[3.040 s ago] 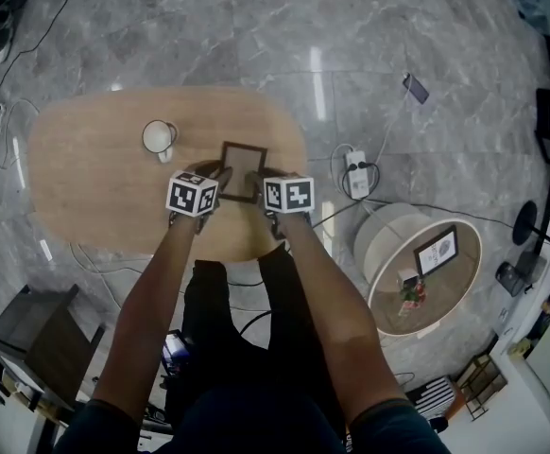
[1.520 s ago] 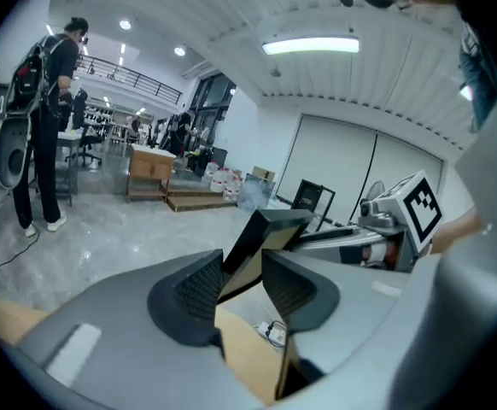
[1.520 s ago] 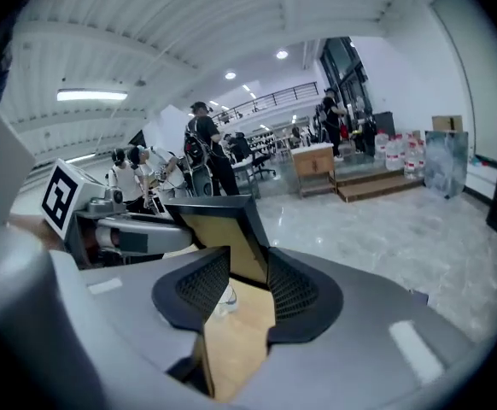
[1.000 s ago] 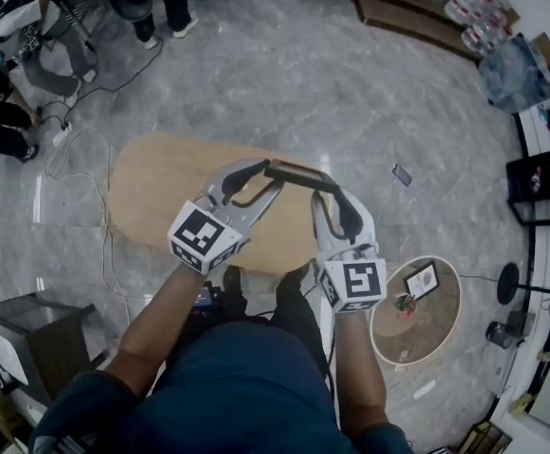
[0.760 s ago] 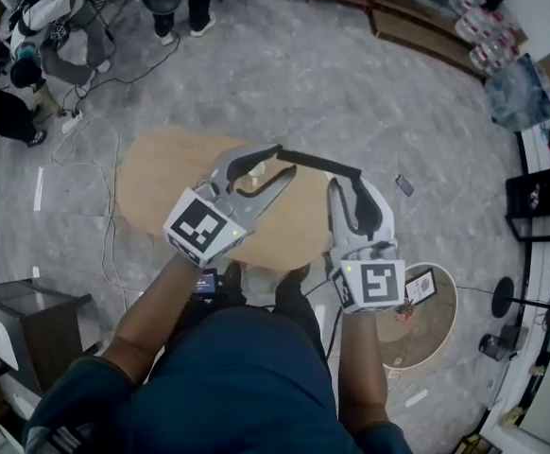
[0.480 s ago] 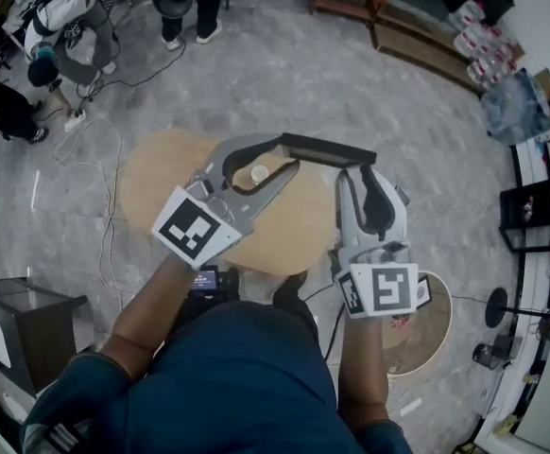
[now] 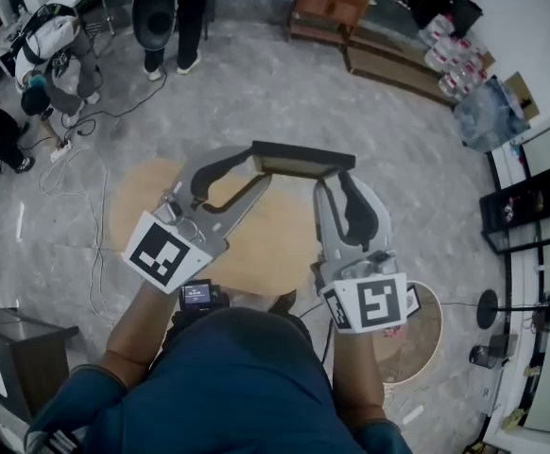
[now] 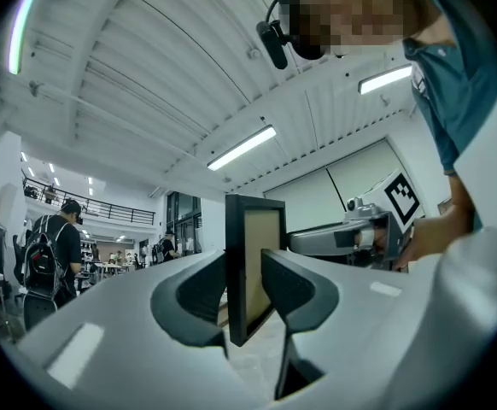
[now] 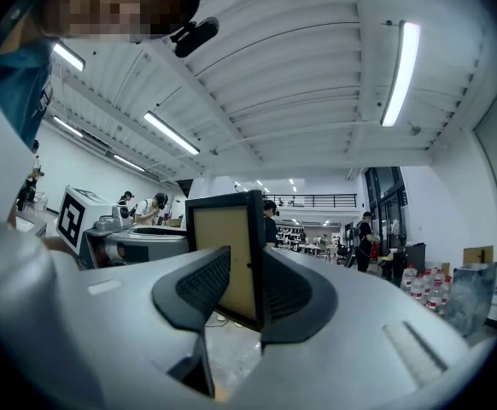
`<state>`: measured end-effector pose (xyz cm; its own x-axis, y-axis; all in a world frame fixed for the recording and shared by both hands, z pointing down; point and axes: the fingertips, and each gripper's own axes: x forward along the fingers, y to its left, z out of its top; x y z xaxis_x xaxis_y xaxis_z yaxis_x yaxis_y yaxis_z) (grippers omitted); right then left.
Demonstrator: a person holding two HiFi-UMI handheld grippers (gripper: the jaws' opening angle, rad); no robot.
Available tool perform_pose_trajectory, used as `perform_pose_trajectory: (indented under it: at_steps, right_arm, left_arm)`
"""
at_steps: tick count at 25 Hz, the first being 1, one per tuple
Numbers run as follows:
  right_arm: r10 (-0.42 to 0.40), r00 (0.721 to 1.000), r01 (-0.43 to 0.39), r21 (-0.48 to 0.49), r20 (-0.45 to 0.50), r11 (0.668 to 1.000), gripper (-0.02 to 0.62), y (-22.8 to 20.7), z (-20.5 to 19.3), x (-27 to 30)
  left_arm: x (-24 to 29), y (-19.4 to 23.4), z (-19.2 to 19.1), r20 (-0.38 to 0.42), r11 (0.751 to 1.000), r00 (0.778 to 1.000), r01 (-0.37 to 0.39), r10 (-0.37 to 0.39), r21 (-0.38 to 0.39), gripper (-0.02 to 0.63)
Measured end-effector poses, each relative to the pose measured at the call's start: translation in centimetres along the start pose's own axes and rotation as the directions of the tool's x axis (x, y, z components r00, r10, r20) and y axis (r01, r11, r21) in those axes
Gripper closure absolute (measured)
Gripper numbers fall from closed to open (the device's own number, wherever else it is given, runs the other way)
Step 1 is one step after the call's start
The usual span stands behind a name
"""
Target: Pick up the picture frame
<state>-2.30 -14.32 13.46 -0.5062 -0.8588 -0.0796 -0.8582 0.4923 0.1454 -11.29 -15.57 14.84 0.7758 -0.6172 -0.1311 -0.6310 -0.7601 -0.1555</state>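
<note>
1. The left gripper [image 7: 259,166] pinches the left end of the picture frame [image 7: 303,158], its jaws having just tightened slightly; its forearm slants in from the lower left.
2. The picture frame spans both grippers, seen edge-on above the oval wooden table [image 7: 256,239].
3. The right gripper [image 7: 339,180] clamps the right end; its forearm reaches straight ahead.

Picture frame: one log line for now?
picture frame: held above table | left tool: shut on left end, jaws just tightened | right tool: shut on right end
</note>
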Motion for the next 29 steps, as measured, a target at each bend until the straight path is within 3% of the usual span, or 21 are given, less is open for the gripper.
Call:
perform_pose_trajectory:
  at_steps: [29]
  right_arm:
    - [-0.001, 1.000, 0.001, 0.010, -0.028, 1.000, 0.476, -0.6, -0.9, 0.4]
  left_arm:
    - [1.2, 0.6, -0.7, 0.003, 1.000, 1.000, 0.014, -0.014, 0.010, 0.480]
